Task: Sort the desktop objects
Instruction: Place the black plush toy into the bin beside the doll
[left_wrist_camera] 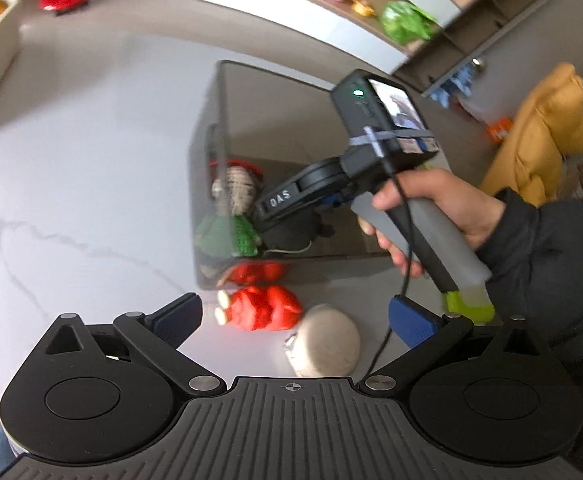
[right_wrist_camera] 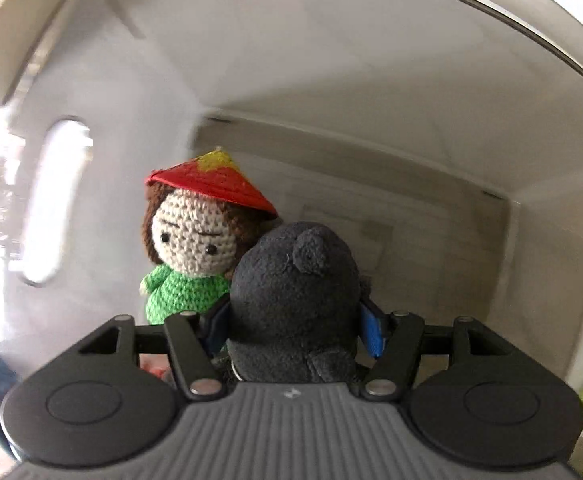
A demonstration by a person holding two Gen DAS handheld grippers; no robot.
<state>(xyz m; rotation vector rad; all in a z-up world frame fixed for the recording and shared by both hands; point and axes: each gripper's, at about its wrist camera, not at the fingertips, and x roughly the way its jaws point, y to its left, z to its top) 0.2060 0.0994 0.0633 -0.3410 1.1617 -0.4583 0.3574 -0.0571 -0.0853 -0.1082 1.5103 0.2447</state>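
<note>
— Right gripper (right_wrist_camera: pixel 293 334) has its jaws clamped on the black plush (right_wrist_camera: pixel 295 300), down inside the bin (left_wrist_camera: pixel 251 92), beside the doll (right_wrist_camera: pixel 189 248).
— Lower it to the floor before letting go. Left gripper (left_wrist_camera: pixel 293 314)?
— Jaws apart, empty, over the red toy (left_wrist_camera: pixel 263 306) outside the bin. The bin floor's hidden.

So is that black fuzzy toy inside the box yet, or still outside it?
Inside. The right gripper holds the black plush toy between the box's walls, beside the crocheted doll.
</note>
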